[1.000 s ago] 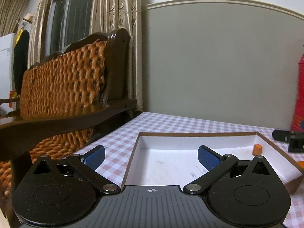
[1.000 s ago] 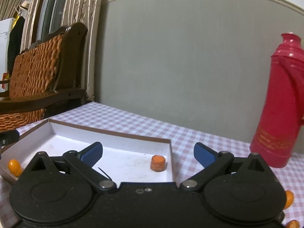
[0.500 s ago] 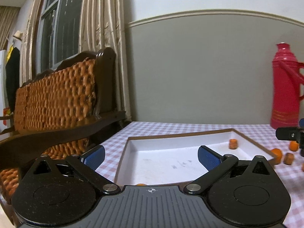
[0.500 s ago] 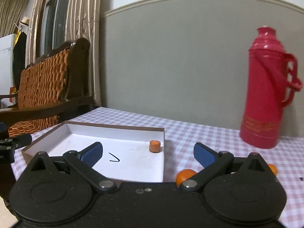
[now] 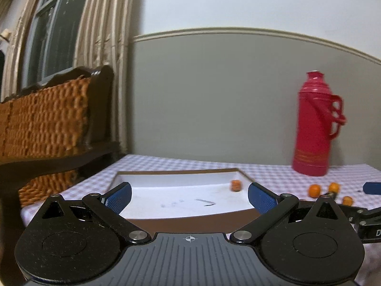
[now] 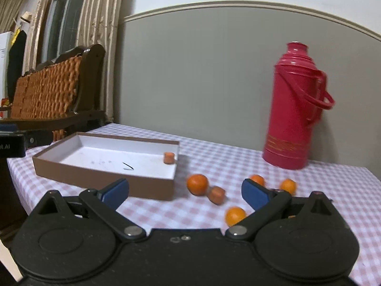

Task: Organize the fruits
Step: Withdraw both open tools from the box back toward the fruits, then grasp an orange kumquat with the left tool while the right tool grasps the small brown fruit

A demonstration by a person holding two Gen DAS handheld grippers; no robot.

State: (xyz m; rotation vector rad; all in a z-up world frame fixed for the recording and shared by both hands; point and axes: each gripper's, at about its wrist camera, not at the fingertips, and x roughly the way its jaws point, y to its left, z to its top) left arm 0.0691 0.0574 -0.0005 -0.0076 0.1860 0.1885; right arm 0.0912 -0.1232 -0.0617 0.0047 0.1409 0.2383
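Observation:
A shallow brown box with a white inside (image 6: 152,186) (image 5: 190,219) lies on the checked table. One small orange piece (image 6: 168,158) (image 5: 235,185) sits in its far right corner. Several small oranges lie on the cloth right of the box: one by its corner (image 6: 197,184), a squarish one (image 6: 216,195), one nearer me (image 6: 235,215), two farther right (image 6: 288,186). My left gripper (image 5: 189,196) is open and empty, held before the box's near wall. My right gripper (image 6: 184,191) is open and empty, above the table edge near the oranges.
A red thermos (image 6: 294,124) (image 5: 314,124) stands at the back right by the grey wall. A wicker-backed wooden bench (image 5: 47,128) stands left of the table, with curtains behind. The right gripper's body shows in the left wrist view (image 5: 366,221).
Both grippers have pulled back and up from the box. The thermos and the loose oranges have come into view. Both stay open.

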